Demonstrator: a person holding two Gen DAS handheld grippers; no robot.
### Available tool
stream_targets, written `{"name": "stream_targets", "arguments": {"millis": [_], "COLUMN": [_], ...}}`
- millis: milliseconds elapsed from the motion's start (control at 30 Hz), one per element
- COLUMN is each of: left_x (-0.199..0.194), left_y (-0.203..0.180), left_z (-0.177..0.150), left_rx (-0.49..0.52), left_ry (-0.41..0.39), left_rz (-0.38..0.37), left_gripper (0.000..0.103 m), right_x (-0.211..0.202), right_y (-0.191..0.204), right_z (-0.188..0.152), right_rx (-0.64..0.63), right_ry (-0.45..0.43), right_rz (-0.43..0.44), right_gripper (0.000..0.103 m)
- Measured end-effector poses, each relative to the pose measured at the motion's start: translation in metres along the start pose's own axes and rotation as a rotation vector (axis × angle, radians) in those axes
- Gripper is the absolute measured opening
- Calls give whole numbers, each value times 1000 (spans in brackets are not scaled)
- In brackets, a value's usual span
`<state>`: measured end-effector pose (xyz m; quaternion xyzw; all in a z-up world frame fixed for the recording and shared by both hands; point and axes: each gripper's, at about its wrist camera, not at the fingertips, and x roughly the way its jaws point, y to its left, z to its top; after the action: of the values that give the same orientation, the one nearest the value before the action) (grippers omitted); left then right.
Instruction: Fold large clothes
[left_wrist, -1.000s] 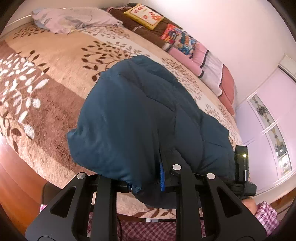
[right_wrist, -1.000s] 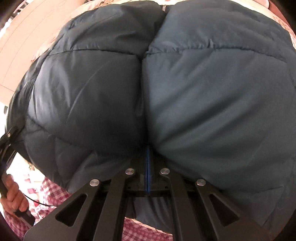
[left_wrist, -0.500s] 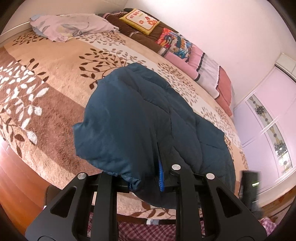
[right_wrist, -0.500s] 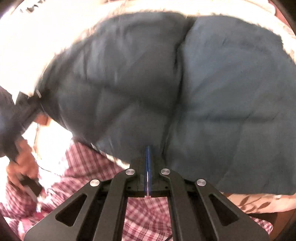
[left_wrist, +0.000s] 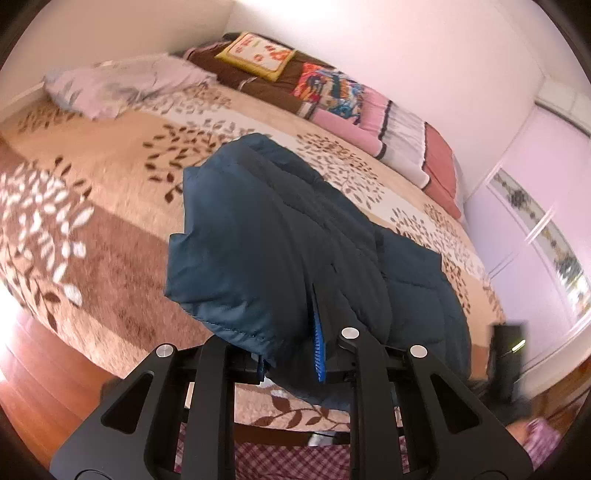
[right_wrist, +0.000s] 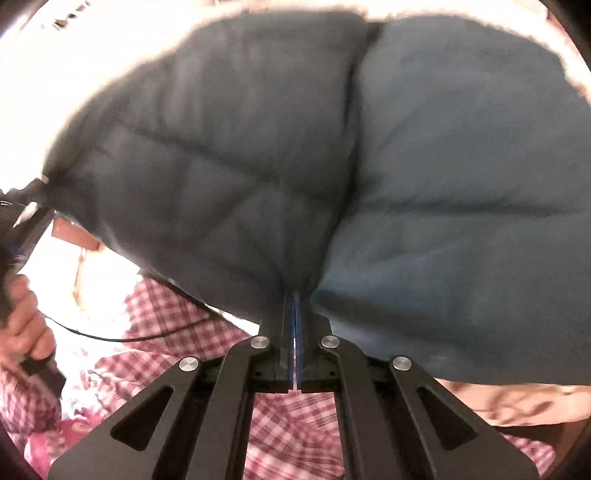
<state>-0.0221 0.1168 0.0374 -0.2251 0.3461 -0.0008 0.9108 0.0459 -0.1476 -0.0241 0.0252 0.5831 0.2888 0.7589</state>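
Left wrist: no legible writing; left claw (left_wrist: 290, 350) pinching blue jacket (left_wrist: 280, 236).

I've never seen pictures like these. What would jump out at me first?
A big puffy dark blue jacket fills the middle of both views, lying on a bed with a leaf-patterned cover. Both black grippers pinch its near hem: the left gripper on a thick bunch of it, the right gripper squeezed tight on a thin fold. Along the wall behind, a row of colourful folded blankets catches the eye.
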Motion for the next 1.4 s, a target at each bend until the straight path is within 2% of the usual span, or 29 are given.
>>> {"name": "stream_targets", "arguments": {"millis": [133,200,300,367,467,600,700,800,833,967,1133,1267,1400], "left_x": [-7,-11,-17,-21,-22,-12,9,38,53,93,119,123,130], "left_y": [-22,-33,-57,-83,-125,-181,-227,-265,-277,-291,-283,-282,-282], "left_z": [4,7,10,12,15,8,-8,-33,-44,-71,-82,-97,-115], "left_rx": [78,117,189,253,345,465,562,649,666,653,579,623,662], "left_ry": [-29,-46,-70,-85,-93,-78,-31,43,89,211,298,329,350], "left_rz": [7,10,3,-16,-70,-168,-254,-319,-347,-394,-428,-418,-410], "left_gripper": [18,18,18,18,18,18,18,18,18,16,18,18,18], "right_x": [-68,-90,-88,-74,-53,-51,-45,-44,-44,-45,-54,-85,-131], "right_y": [-44,-86,-129,-147,-154,-160,-168,-177,-179,-201,-239,-265,-292], "right_z": [6,9,11,13,14,11,5,-1,-2,-9,-27,-50,-74], "right_rx": [123,225,331,380,383,370,396,421,429,465,554,594,630], "right_ry": [-178,-239,-256,-231,-201,-202,-209,-215,-215,-214,-232,-291,-372], "right_rz": [-52,-111,-139,-114,-62,-17,57,124,145,230,375,385,267], "right_gripper": [1,1,1,1,3,3,3,3,3,3,1,2,3]}}
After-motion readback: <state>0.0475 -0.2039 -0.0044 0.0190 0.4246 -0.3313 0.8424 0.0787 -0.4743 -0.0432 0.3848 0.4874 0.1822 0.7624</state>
